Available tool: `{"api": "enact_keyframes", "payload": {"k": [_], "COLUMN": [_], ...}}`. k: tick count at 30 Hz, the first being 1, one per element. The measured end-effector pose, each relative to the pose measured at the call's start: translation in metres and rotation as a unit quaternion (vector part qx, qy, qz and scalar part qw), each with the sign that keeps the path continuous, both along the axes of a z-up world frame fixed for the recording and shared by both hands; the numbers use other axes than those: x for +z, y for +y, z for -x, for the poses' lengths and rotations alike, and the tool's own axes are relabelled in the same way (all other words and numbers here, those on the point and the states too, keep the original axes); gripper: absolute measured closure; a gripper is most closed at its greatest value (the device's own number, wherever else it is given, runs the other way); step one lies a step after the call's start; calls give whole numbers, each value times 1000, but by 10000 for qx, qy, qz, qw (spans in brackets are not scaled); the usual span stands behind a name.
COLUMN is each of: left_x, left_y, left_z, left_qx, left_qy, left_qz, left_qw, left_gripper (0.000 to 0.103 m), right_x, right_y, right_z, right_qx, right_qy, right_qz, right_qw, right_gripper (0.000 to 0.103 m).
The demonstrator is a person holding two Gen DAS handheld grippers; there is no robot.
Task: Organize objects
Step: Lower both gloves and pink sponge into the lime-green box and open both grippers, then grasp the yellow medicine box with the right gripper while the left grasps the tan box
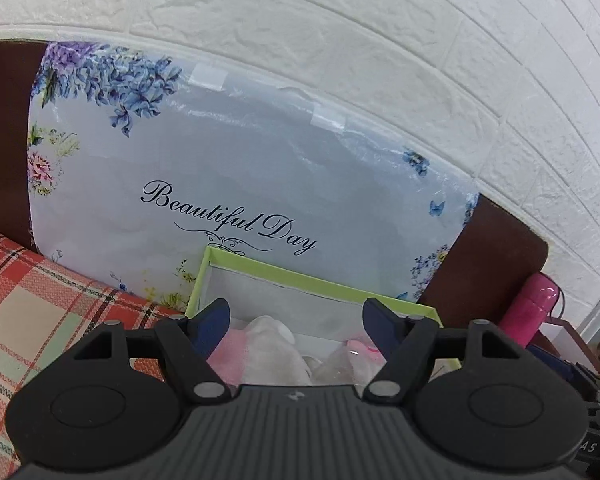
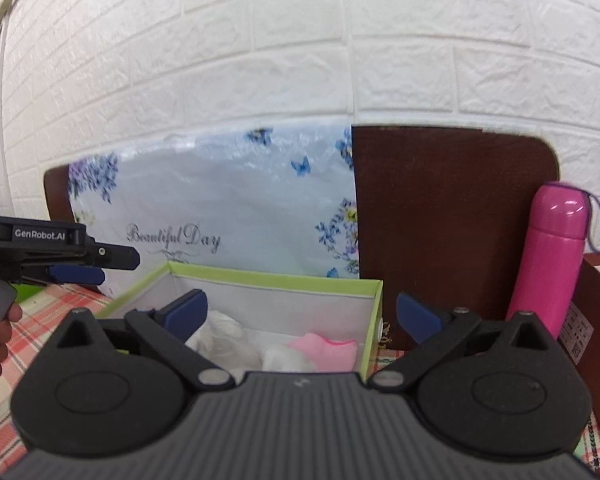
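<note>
Left wrist view: left gripper (image 1: 296, 316) hangs with jaws spread, nothing between them, lower centre of frame, over the green-rimmed box (image 1: 320, 280). Pink and white soft items (image 1: 268, 344) lie inside the box, likely sorted there. Right gripper (image 2: 302, 312) also released and empty, aimed at the same box. Pink bottle (image 2: 552, 256) stands upright at right, outside the box, probably next to be tidied.

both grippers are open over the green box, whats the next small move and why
Probably lower the right gripper into the green box toward the pink item. Its jaws stand open and empty, and the pink piece lies loose on the box floor just ahead. The left gripper, also open, can hold off.
</note>
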State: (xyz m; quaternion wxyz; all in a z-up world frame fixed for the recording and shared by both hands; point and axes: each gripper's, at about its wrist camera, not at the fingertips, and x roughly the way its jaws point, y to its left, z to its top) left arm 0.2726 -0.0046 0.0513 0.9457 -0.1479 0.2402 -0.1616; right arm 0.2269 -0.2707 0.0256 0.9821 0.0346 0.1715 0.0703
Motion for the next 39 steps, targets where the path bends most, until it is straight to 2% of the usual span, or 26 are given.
{"api": "enact_keyframes", "payload": {"k": [5, 9, 15, 23, 29, 33, 39], "left_x": [16, 18, 7, -17, -39, -50, -53], "left_y": [-5, -6, 0, 1, 2, 3, 5], "left_z": [43, 77, 123, 167, 181, 186, 180], "left_qx": [-28, -122, -257, -385, -367, -280, -191], "left_qy": [-102, -106, 5, 176, 364, 411, 452], "left_qz": [-111, -245, -118, -194, -71, -103, -113], "left_qw": [9999, 9996, 9996, 9989, 9986, 9987, 9987], "left_gripper": [27, 26, 26, 26, 26, 26, 26], "right_x": [14, 20, 16, -6, -28, -42, -59], "right_y": [-2, -4, -3, 3, 5, 8, 9], "right_z": [37, 69, 114, 156, 165, 161, 128], "right_qx": [-31, -95, -148, -198, -325, -476, -905], "right_qy": [-183, -237, -204, -13, 304, 512, 821], "right_qz": [-106, -167, -265, -462, -763, -740, -1068], "right_qw": [9998, 9995, 9993, 9987, 9961, 9948, 9868], "right_gripper": [0, 0, 0, 0, 0, 0, 0]}}
